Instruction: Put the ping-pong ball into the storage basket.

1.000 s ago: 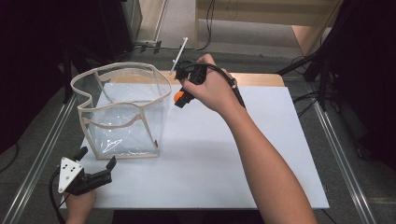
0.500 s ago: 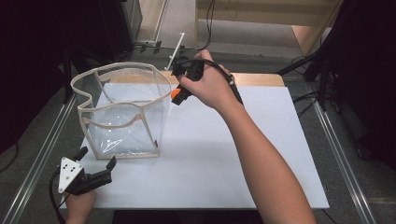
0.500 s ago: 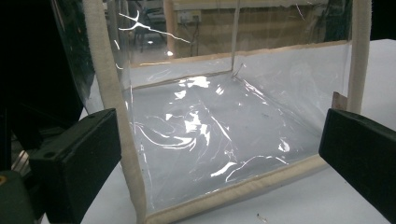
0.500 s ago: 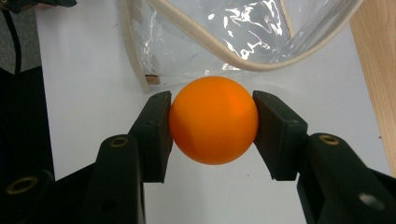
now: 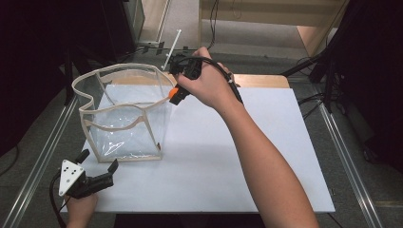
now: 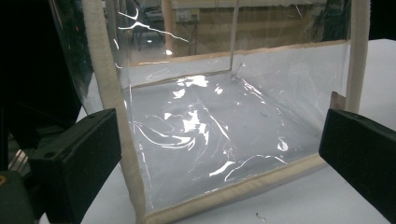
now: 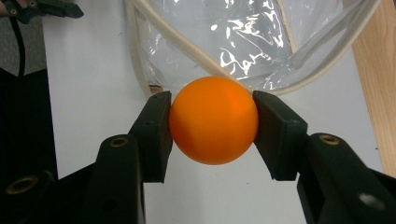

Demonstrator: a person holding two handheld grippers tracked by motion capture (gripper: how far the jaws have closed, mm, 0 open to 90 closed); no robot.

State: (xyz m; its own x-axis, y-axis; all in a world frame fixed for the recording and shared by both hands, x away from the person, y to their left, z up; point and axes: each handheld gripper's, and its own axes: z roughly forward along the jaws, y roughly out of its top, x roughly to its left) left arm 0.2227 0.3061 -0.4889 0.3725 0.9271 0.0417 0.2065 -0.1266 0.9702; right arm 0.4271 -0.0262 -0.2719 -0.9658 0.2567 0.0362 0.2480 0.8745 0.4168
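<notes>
- Right gripper (image 5: 175, 95) clenched on orange ball (image 7: 214, 119), shifted slightly toward the far table edge versus the earlier frame; ball sits just beside the rim of the clear bag (image 5: 124, 114).
- Left gripper (image 5: 97, 167) unchanged, jaws released, near bag's front corner.
- White table (image 5: 247, 156); dark surroundings, wooden furniture beyond.

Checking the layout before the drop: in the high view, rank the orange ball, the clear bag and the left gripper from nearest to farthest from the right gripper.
1. Orange ball: clamped between the jaws of the right gripper.
2. Clear bag: just left, rim beside the ball.
3. Left gripper: far off at the table's near left corner, jaws open.
</notes>
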